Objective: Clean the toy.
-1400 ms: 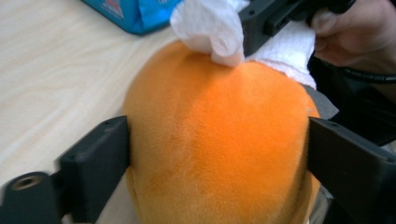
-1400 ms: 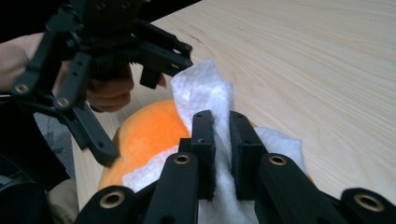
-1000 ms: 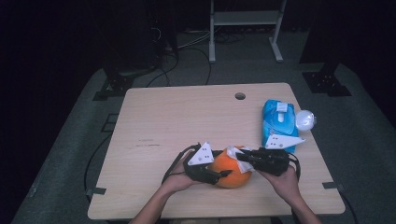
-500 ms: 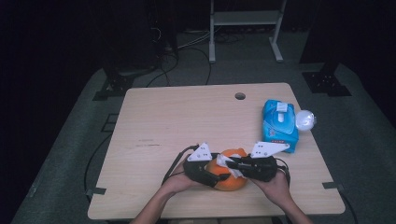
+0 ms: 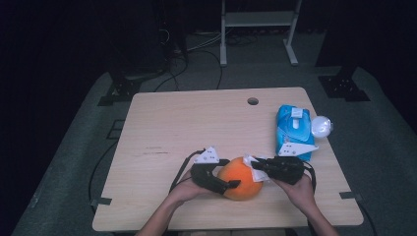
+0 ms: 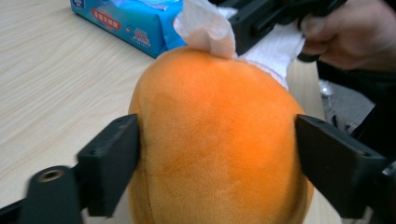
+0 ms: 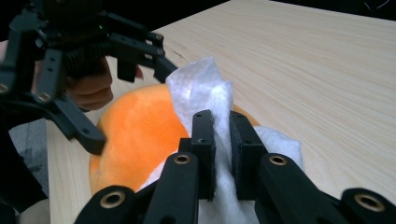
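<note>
Two grippers met over an orange plush ball near the front edge of the wooden table. The left gripper straddled the ball, one black jaw at each flank. Its jaws had just been opening, and in the left gripper view the pads stood right at the plush without visibly denting it; whether they touched I could not tell. The right gripper came in from the other side, its jaws clamped together on a white wet wipe, which stood up between the pads and spread over the top of the ball. In the left gripper view, a crumpled end of the wipe rested on the ball's crown. Behind the right hand, a blue pack of wet wipes lay by the table's right edge, with a small white round object just beside it.
</note>
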The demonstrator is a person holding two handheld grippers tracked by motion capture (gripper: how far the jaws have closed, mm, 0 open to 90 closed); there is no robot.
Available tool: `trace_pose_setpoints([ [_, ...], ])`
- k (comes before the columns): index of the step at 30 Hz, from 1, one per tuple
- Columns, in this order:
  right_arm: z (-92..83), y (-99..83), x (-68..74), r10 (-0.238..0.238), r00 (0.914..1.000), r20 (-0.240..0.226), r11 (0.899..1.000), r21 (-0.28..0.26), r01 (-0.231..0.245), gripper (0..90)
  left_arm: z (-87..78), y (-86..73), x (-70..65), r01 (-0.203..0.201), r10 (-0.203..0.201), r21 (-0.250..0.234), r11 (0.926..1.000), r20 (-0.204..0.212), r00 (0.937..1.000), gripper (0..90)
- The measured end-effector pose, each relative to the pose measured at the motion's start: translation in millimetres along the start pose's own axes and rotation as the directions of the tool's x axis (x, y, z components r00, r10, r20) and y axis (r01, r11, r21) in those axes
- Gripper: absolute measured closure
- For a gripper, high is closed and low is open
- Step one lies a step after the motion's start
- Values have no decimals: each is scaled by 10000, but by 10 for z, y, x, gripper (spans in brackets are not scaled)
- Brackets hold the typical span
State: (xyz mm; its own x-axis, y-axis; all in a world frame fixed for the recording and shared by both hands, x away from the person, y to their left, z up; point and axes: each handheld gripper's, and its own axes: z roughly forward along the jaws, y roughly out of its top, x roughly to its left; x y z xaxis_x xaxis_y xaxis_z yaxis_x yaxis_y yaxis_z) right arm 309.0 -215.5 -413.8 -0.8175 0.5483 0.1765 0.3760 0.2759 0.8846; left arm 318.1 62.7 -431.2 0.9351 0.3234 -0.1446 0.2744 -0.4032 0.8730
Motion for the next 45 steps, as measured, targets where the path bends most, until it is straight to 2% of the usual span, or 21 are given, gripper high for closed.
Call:
trace_pose_setpoints([
  [2,2,29,58,-157,9999,-1,9999,-25,157,811,-3,22,-39,-535,535,43,9986,-61,9985,220],
  [6,61,98,232,-545,9965,-634,9981,-308,527,811,42,49,-157,-1373,1374,147,9904,-18,9905,247],
  [9,89,137,278,-868,9947,-544,9961,-233,857,812,27,54,-183,-1562,1564,270,9874,-47,9877,247],
  [13,27,90,122,-419,9990,-173,9990,-172,416,812,17,44,-184,-1594,1591,218,9870,152,9871,246],
  [16,-20,27,52,-74,9992,-394,9998,-193,66,811,4,67,-158,-1295,1290,78,9916,490,9904,194],
  [18,-31,16,72,-221,9986,-476,9996,-188,212,810,-12,88,-108,-681,687,-125,9976,618,9957,125],
  [19,-34,14,87,-312,9978,-588,9993,-201,300,810,-13,90,-81,-402,410,-148,9991,539,9977,99],
  [21,-28,17,121,-415,9971,-639,9990,-178,404,809,18,63,-52,-122,120,41,9999,499,9987,68],
  [23,-11,26,135,-477,9967,-653,9988,-132,469,808,73,21,-43,267,-288,283,9992,760,9967,63],
  [24,-4,33,138,-474,9968,-648,9989,-96,469,809,94,4,-43,290,-320,378,9989,804,9962,74],
  [27,11,58,197,-570,9970,-519,9983,-114,565,808,83,4,-62,29,-61,464,9989,701,9975,188],
  [28,19,69,238,-706,9960,-552,9974,-174,697,808,68,8,-64,-146,115,508,9986,608,9981,222],
  [31,78,89,373,-1076,9908,-818,9941,-233,1061,807,42,-2,-40,-217,179,649,9977,593,9981,263],
  [33,98,95,395,-1370,9886,-628,9905,-180,1361,808,16,-23,1,-126,82,663,9977,658,9978,288],
  [36,60,72,259,-1063,9939,-297,9943,-132,1059,809,-17,-68,61,86,-136,730,9973,692,9975,301],
  [39,-27,-2,65,-274,9996,-59,9995,-152,273,808,-34,-95,83,125,-183,744,9972,773,9968,302],
  [40,-50,-21,32,-176,9998,57,9997,-137,177,808,-37,-97,87,143,-200,745,9971,767,9969,301],
  [42,-65,-48,8,21,10000,47,9999,-161,-20,808,-37,-104,84,130,-189,766,9970,763,9969,301],
  [45,-36,-28,79,-148,9999,31,9996,-230,148,807,-42,-110,78,62,-120,818,9966,712,9974,296],
])
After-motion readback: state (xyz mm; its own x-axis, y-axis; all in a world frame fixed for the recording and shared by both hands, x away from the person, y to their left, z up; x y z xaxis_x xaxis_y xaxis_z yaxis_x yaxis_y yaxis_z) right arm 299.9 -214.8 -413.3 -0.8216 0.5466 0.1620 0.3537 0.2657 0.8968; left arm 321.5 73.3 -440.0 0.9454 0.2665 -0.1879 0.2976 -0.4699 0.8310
